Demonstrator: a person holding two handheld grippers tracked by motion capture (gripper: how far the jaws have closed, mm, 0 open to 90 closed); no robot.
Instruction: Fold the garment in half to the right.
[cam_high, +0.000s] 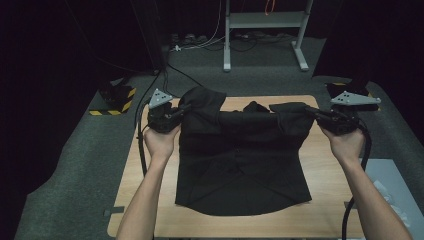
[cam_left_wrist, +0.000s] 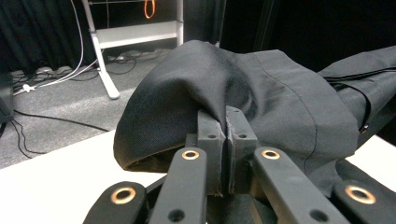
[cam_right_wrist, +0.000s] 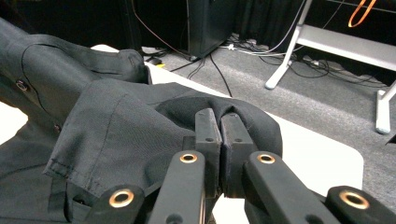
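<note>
1. The left claw (cam_high: 181, 111) is pinched fully closed on a fold of the black shirt (cam_high: 242, 160), at the garment's ten o'clock corner; in the left gripper view its jaws meet with cloth (cam_left_wrist: 243, 93) bunched over their tips.
2. The right claw (cam_high: 312, 112) is likewise clamped tight on the shirt's two o'clock corner, with fabric (cam_right_wrist: 140, 116) nipped between the jaws.
3. The shirt lies spread on the wooden worktop (cam_high: 325, 200), its top edge lifted between both claws and its hem flat toward six o'clock.
</note>
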